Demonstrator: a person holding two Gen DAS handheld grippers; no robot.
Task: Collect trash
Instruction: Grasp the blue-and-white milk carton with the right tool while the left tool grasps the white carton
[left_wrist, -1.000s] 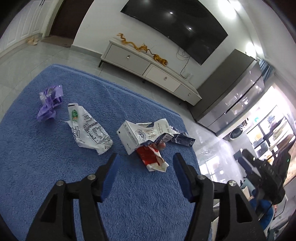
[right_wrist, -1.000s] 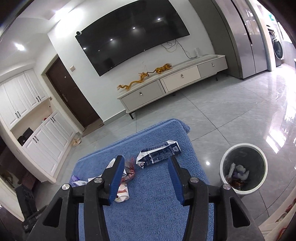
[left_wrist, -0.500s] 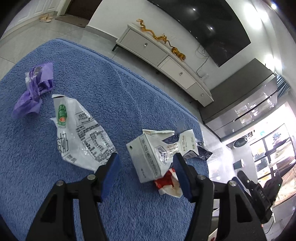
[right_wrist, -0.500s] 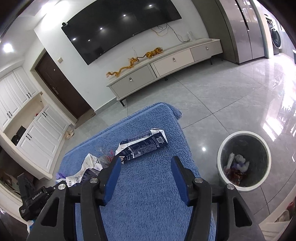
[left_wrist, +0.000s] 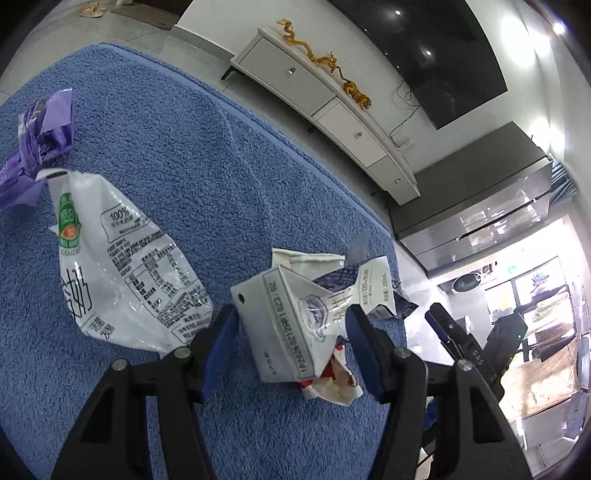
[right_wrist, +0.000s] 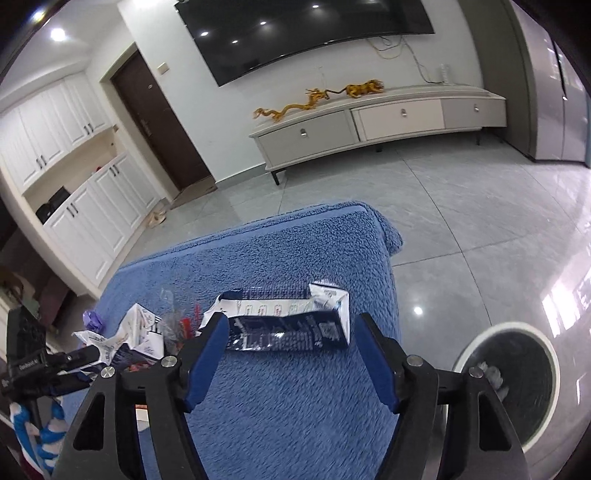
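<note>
Blue rug (left_wrist: 229, 177) spreads over grey tile w/ a TV console (right_wrist: 376, 125) along the wall, and on it my left gripper (left_wrist: 291, 325) hangs w/ jaws apart around a crushed white carton (left_wrist: 288, 325), which lies between the pads w/ a red wrapper (left_wrist: 332, 380) tucked under it; pads look clear of it, tho the right pad's edge is hard to read. Beside it lie a white plastic bag (left_wrist: 122, 266) & a purple wrapper (left_wrist: 40, 140). My right gripper (right_wrist: 291, 328) is opening, its jaws wider than the flattened dark-blue carton (right_wrist: 291, 325) lying beyond the tips, nothing pinched, w/ the white bin (right_wrist: 517, 380) on the tile just off the rug's edge.
</note>
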